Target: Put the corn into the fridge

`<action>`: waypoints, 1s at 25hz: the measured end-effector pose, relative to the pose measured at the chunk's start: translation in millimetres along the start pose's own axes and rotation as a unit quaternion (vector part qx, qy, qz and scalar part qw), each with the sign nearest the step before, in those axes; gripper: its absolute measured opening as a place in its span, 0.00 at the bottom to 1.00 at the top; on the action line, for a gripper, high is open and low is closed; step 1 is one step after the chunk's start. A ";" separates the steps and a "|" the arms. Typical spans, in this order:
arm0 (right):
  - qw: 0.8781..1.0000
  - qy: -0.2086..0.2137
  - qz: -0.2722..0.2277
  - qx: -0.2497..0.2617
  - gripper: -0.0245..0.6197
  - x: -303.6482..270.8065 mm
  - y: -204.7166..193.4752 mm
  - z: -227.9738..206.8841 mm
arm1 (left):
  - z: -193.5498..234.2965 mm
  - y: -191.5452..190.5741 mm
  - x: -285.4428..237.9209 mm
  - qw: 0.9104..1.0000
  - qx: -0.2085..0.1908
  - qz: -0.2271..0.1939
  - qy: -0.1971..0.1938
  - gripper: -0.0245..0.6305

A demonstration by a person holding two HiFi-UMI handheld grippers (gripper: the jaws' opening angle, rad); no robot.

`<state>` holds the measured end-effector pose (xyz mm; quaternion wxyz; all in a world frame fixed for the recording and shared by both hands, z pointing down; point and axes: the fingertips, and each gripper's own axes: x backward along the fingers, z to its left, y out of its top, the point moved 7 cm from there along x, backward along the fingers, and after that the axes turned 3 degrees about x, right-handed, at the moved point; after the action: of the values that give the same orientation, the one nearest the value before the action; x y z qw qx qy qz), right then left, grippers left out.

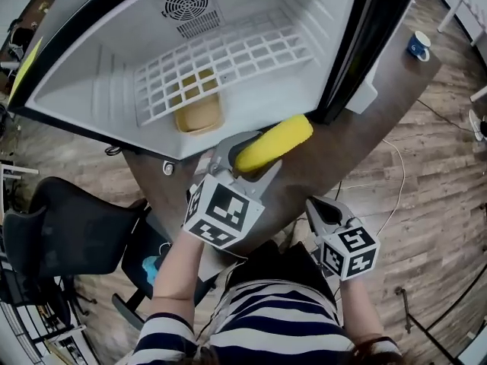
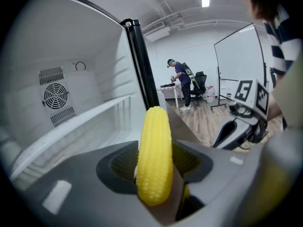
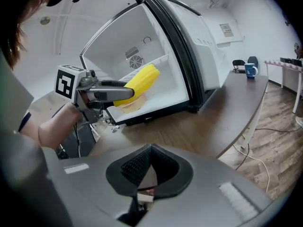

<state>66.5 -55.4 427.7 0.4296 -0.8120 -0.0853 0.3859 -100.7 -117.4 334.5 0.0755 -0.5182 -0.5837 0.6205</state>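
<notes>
Left gripper (image 1: 247,158) is clamping the corn (image 1: 275,144) near one end, so most of the cob is sticking out sideways to the right. The left gripper view shows the jaws pressing on both sides of it. The corn is hanging just outside the open mini fridge (image 1: 99,90), at its front lip over the brown table (image 1: 396,90), and is not inside yet. Right gripper (image 3: 144,171) is sitting low by the person's body with its jaws together and nothing between them, well apart from the fridge. The step in hand looks like carrying the corn in through the opening. To do it well, I'd be keeping the clamp firm, since the long free end is likely levering on the pads. I'd also be turning that end in toward the cavity first so it clears the black door seal (image 1: 358,44) on the right. The white wire shelf (image 1: 228,55) seems the easy landing spot. A yellowish tray (image 1: 199,115) is sitting under it, so going low means getting beneath the shelf edge. The cob looks round and likely to roll, so it is better laid along the shelf bars. The jaws should be opening only once it is resting.
</notes>
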 end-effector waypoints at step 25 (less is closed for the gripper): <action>0.980 0.054 -0.111 0.156 0.03 -42.0 152.1 3.6 | 107.9 74.8 47.2 0.984 0.054 0.007 0.171 0.04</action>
<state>5.7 -166.6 333.7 0.5951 -0.7401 -0.0907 0.2999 -162.7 -177.1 224.7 0.1978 -0.6161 -0.5241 0.5537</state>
